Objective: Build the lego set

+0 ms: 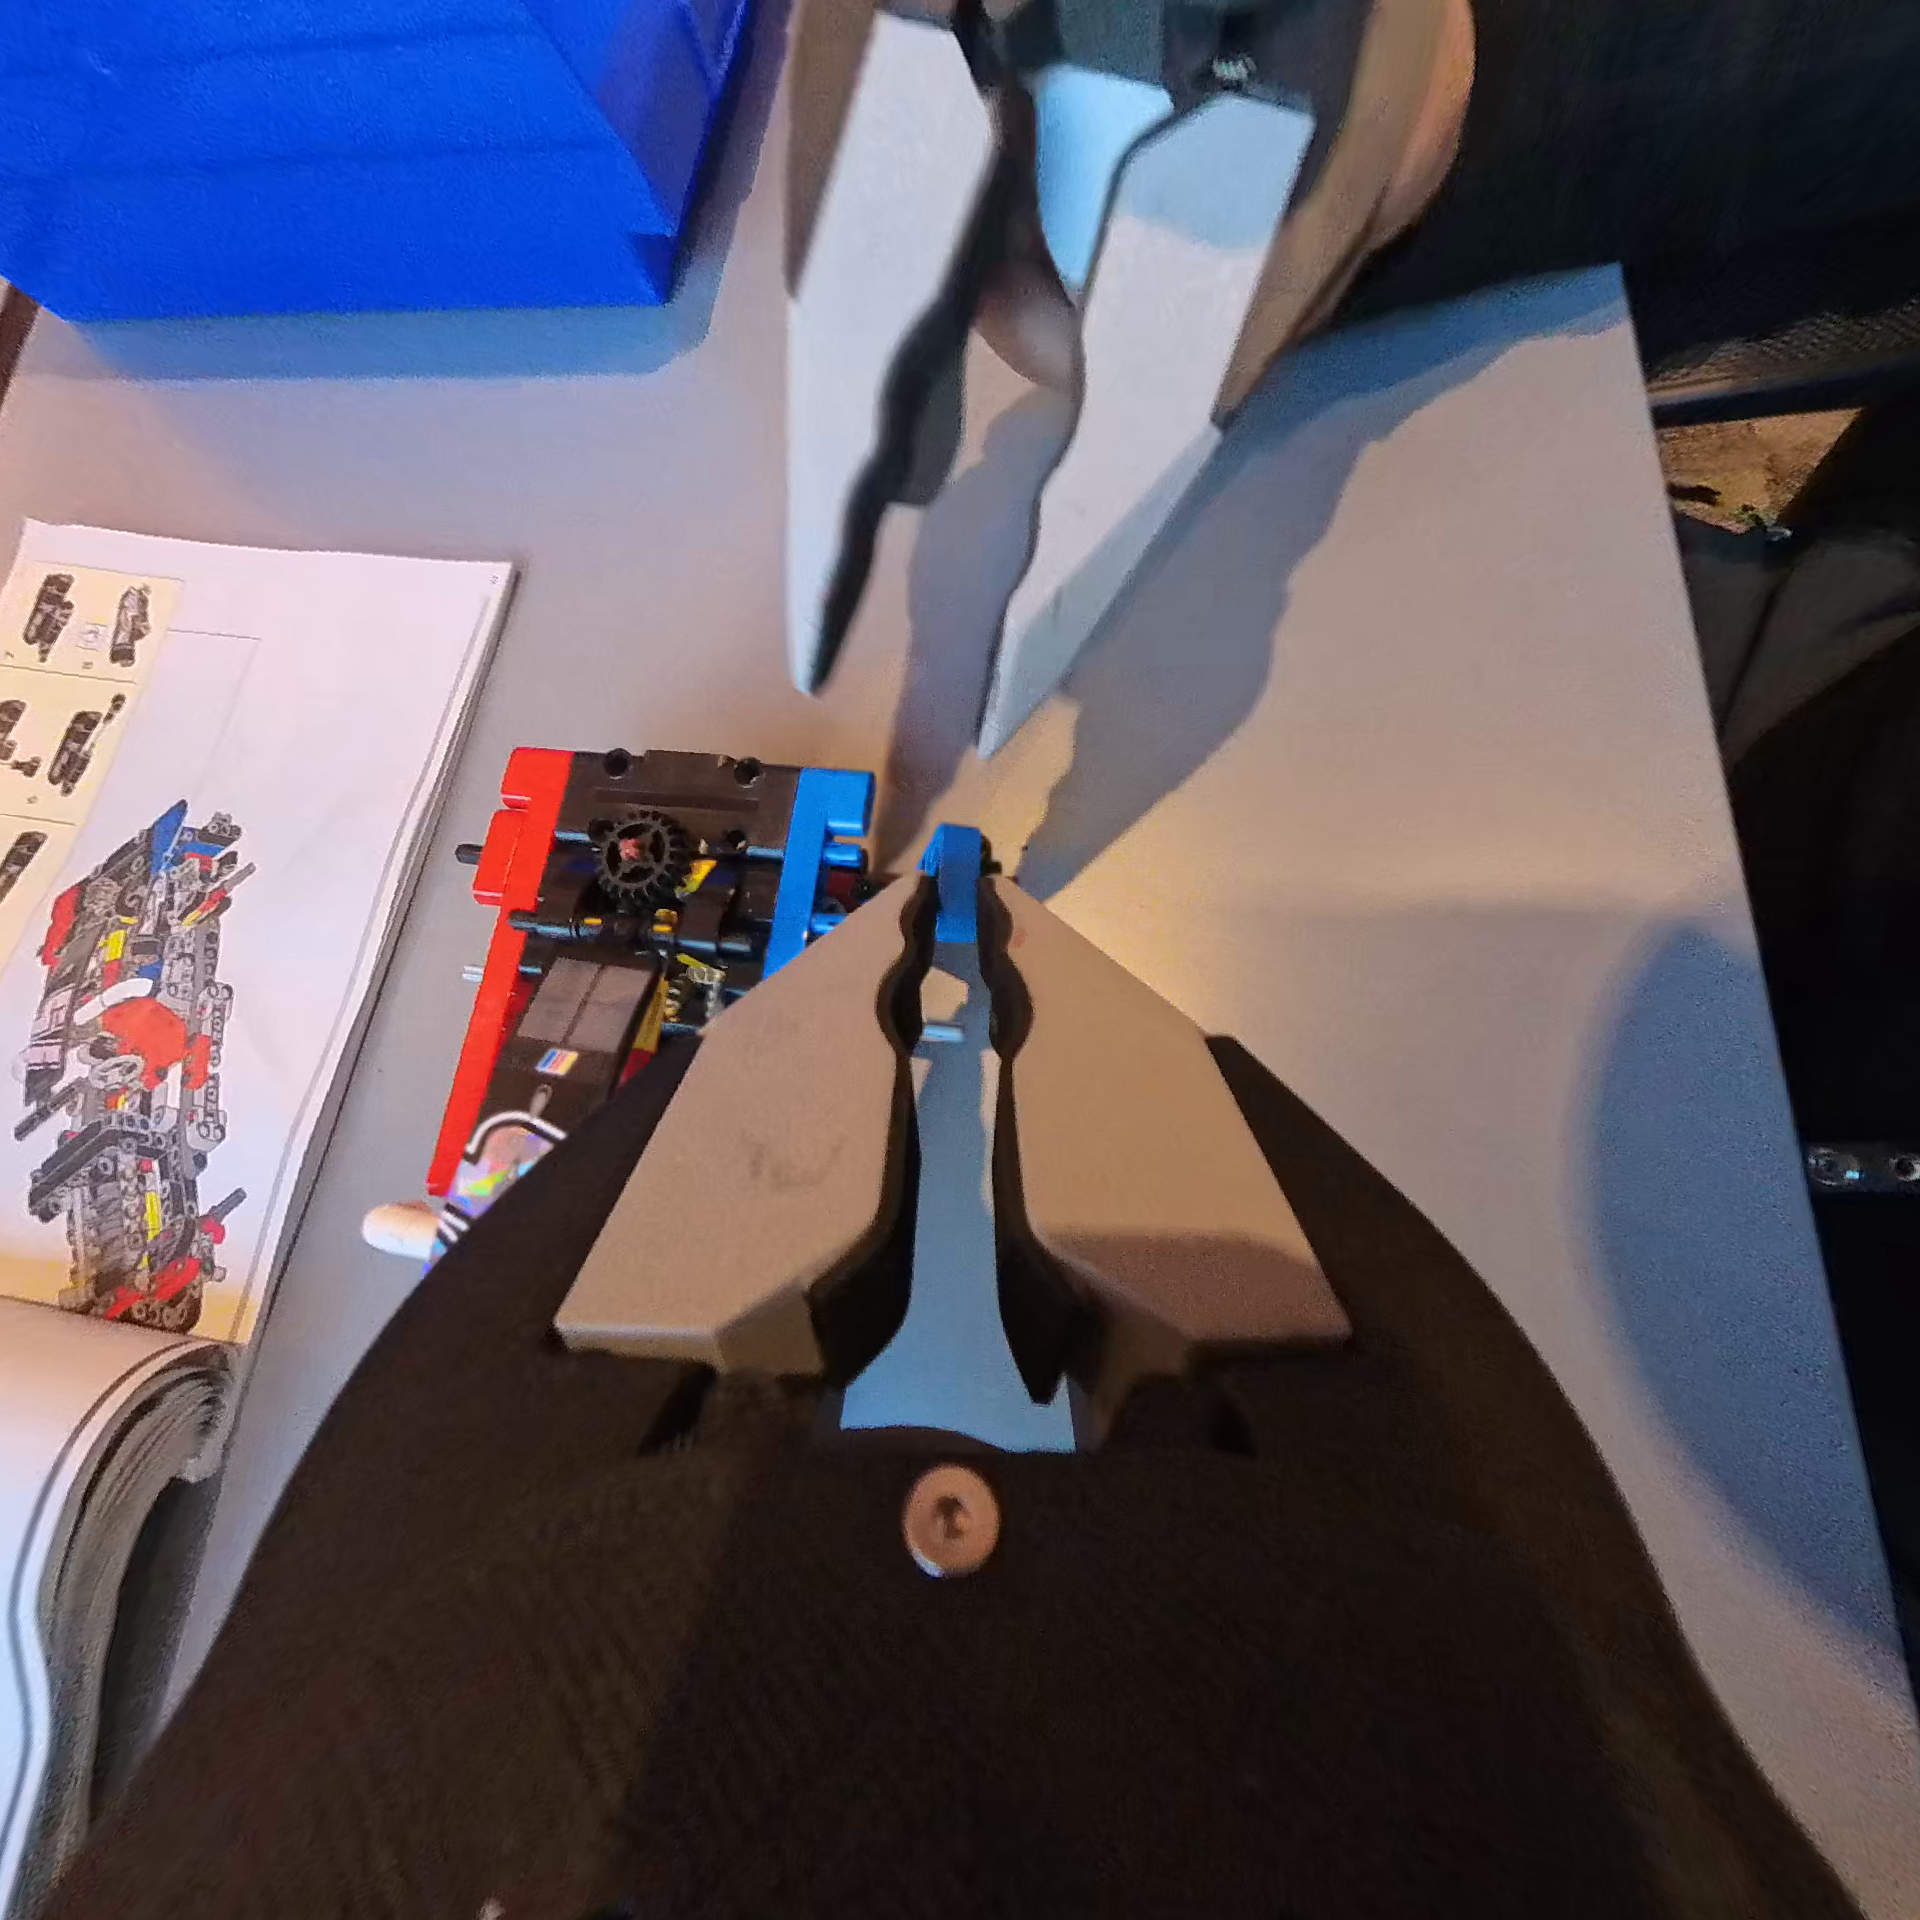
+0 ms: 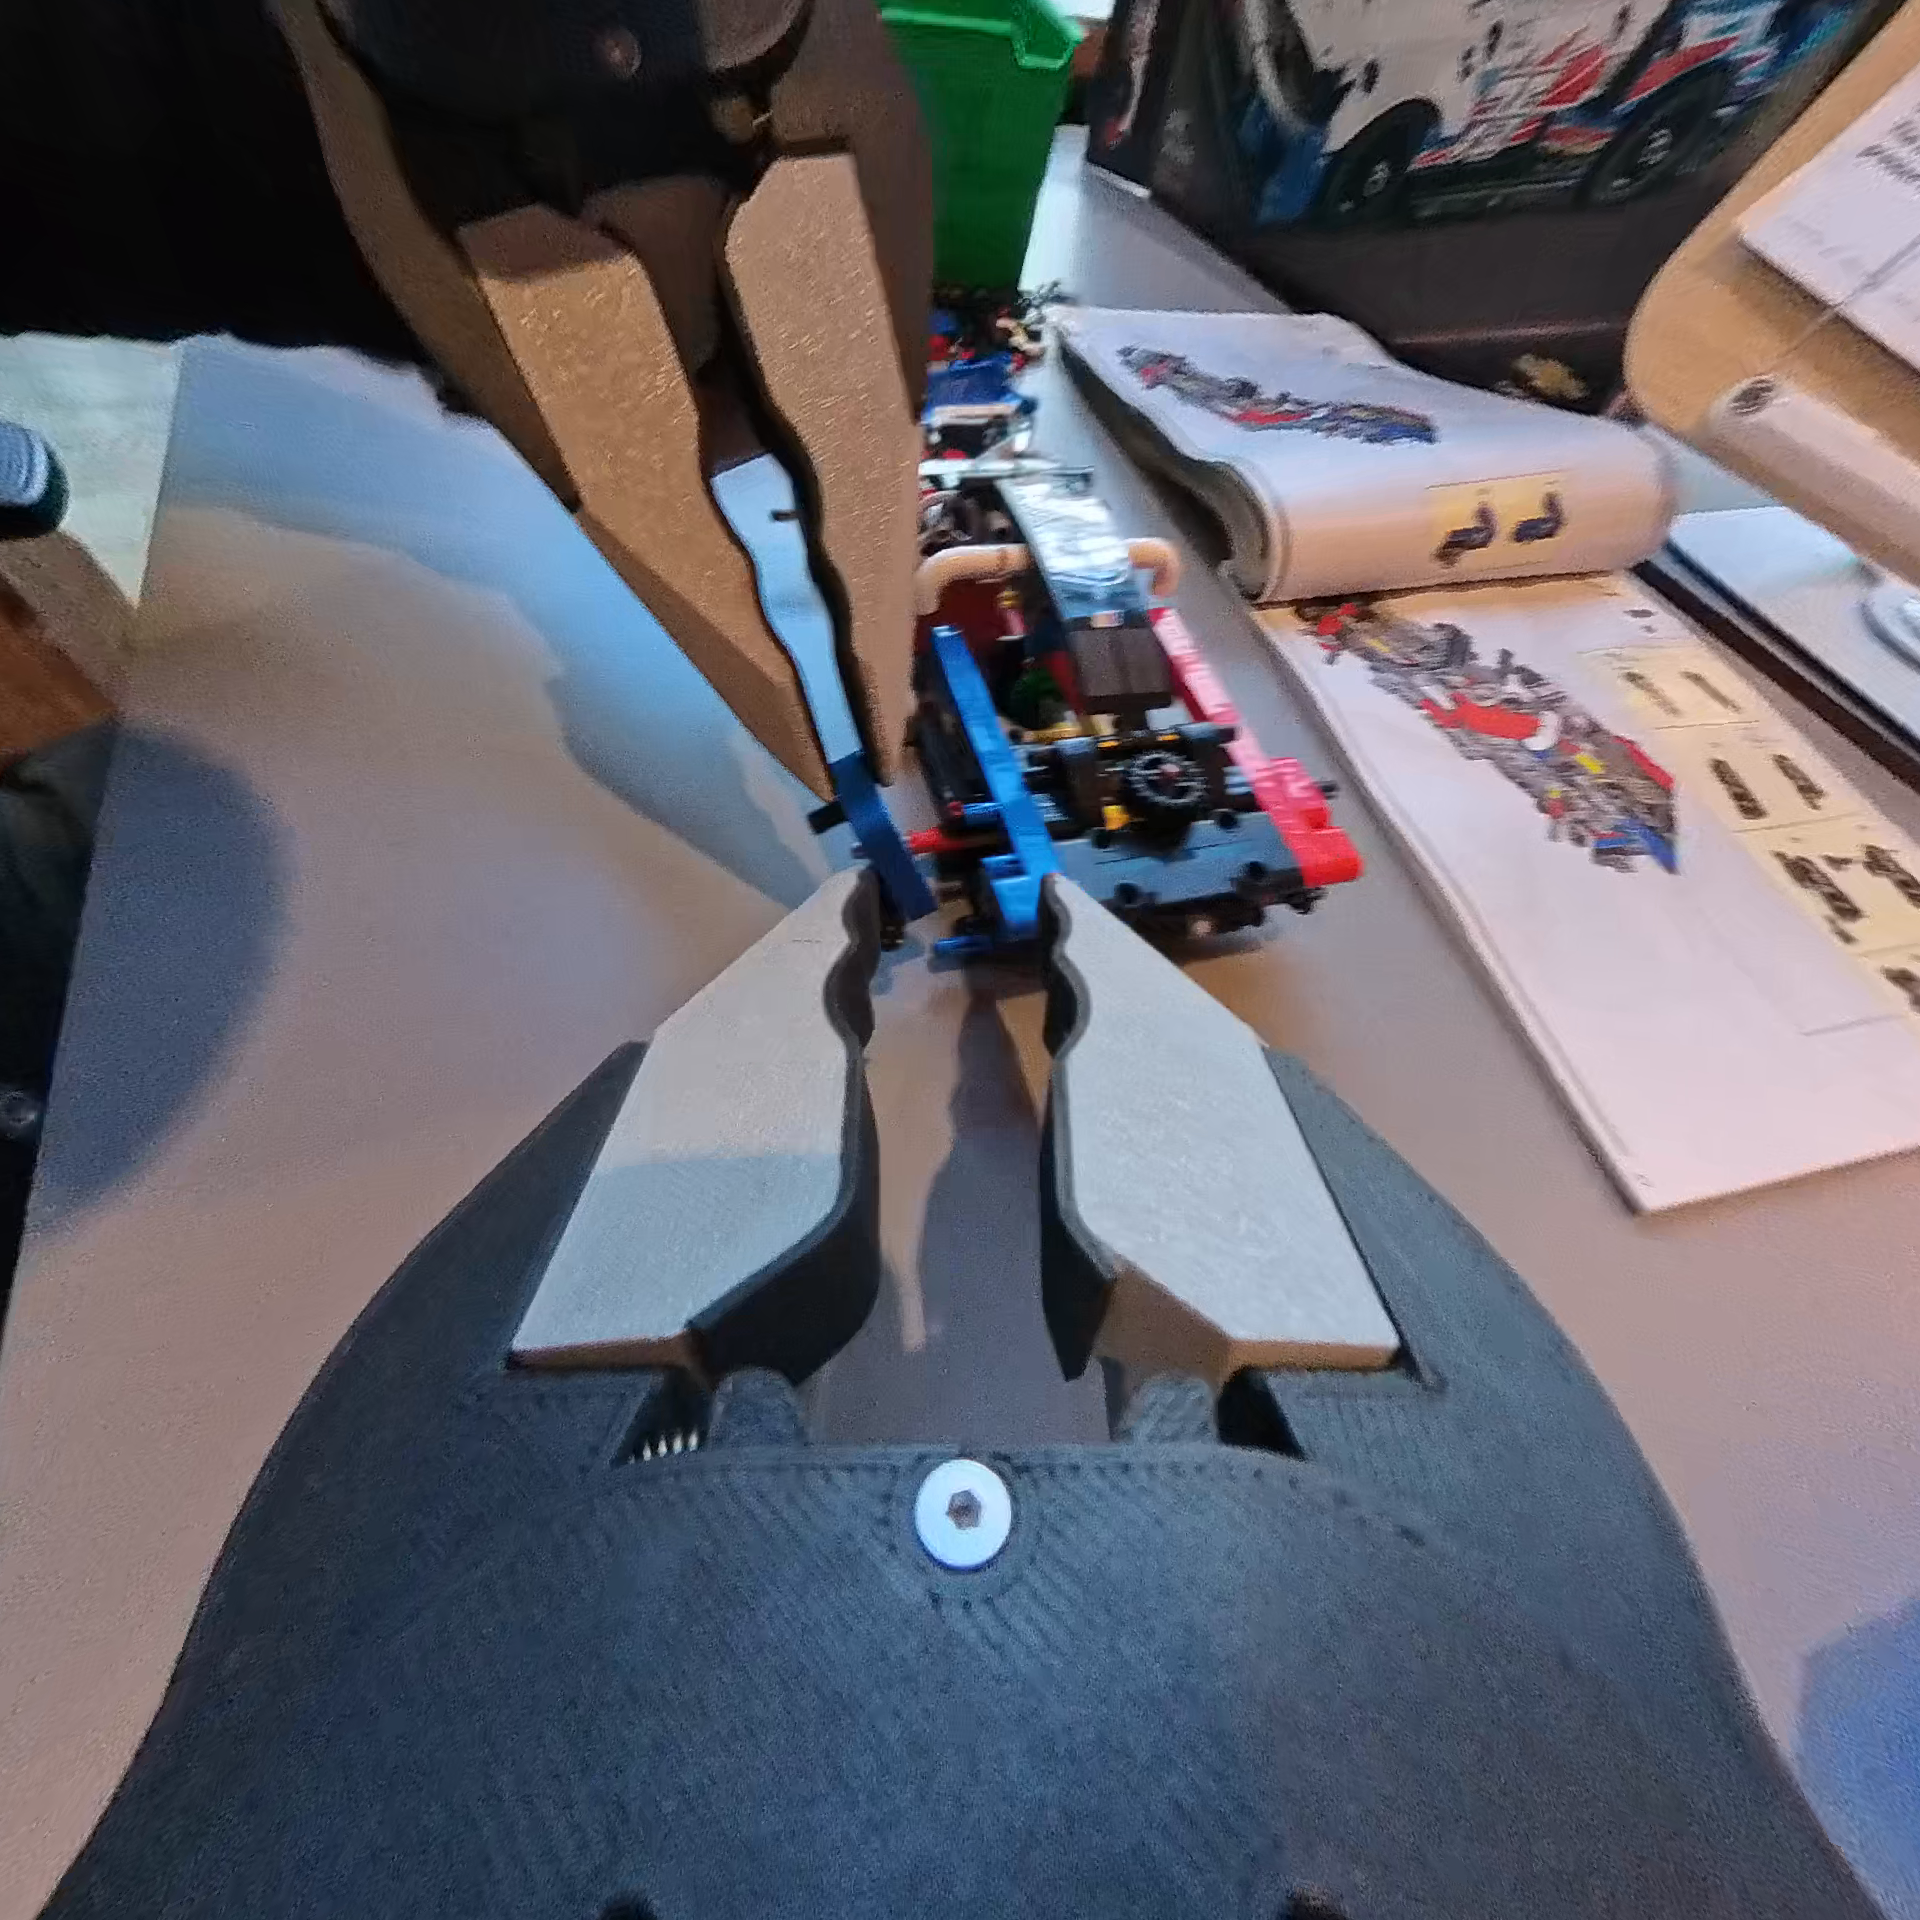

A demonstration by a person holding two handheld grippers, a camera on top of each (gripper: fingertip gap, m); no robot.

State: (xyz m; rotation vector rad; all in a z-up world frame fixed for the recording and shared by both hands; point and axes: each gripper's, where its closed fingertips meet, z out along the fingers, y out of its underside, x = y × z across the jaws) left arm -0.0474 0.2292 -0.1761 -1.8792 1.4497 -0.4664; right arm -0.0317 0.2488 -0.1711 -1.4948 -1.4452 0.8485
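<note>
The partly built lego model [image 1: 644, 904], a black frame with a red beam on one side and a blue beam on the other, lies on the grey table. It also shows in the right wrist view [image 2: 1143, 800]. My left gripper [image 1: 954, 883] is shut on a small blue beam [image 1: 958, 920] and holds it beside the model's blue side. In the right wrist view the left gripper [image 2: 854, 774] holds the blue beam [image 2: 883, 842] tilted. My right gripper [image 2: 956, 899] is open, its tips around the model's near blue corner. In the left wrist view it [image 1: 899, 712] hovers just beyond the model.
An open instruction booklet [image 1: 208, 883] lies beside the model's red side [image 2: 1558, 831]. A blue bin [image 1: 364, 156] stands at the back. A green bin [image 2: 977, 125], loose pieces [image 2: 977, 353] and the set's box [image 2: 1455, 125] lie past the model. The table edge [image 1: 1714, 831] is close. My two grippers' fingertips are within a few centimetres of each other.
</note>
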